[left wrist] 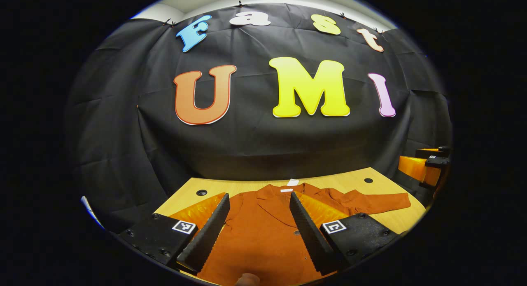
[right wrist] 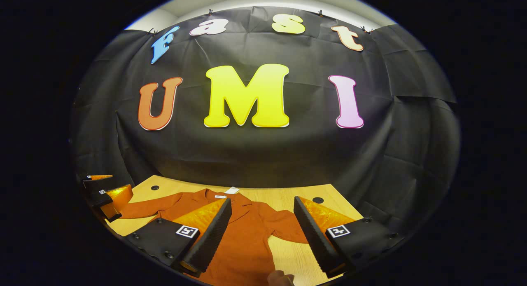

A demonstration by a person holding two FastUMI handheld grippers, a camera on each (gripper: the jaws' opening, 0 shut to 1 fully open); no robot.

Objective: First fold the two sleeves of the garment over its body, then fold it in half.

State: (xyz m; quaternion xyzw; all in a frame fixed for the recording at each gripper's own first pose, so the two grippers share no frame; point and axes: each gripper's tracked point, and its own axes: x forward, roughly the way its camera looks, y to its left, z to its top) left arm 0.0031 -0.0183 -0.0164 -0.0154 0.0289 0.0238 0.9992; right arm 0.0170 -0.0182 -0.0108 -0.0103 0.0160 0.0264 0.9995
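A rust-orange buttoned garment (left wrist: 263, 232) lies face up on the wooden table (left wrist: 234, 186), collar toward the far wall. One sleeve (left wrist: 383, 201) stretches out to the right. My left gripper (left wrist: 258, 197) hovers open over the garment's body, holding nothing. In the right gripper view the garment (right wrist: 247, 236) lies low and left, one sleeve (right wrist: 140, 209) reaching left and the other sleeve (right wrist: 288, 230) bent beside the body. My right gripper (right wrist: 262, 201) is open above that side, nothing between its fingers.
A white tag (left wrist: 293, 182) lies at the collar. Round holes (left wrist: 201, 192) (left wrist: 368, 180) sit near the table's far corners. The other gripper (left wrist: 428, 166) shows at the right edge, and the left one (right wrist: 103, 193) at the left edge of the right gripper view. Black cloth backs the table.
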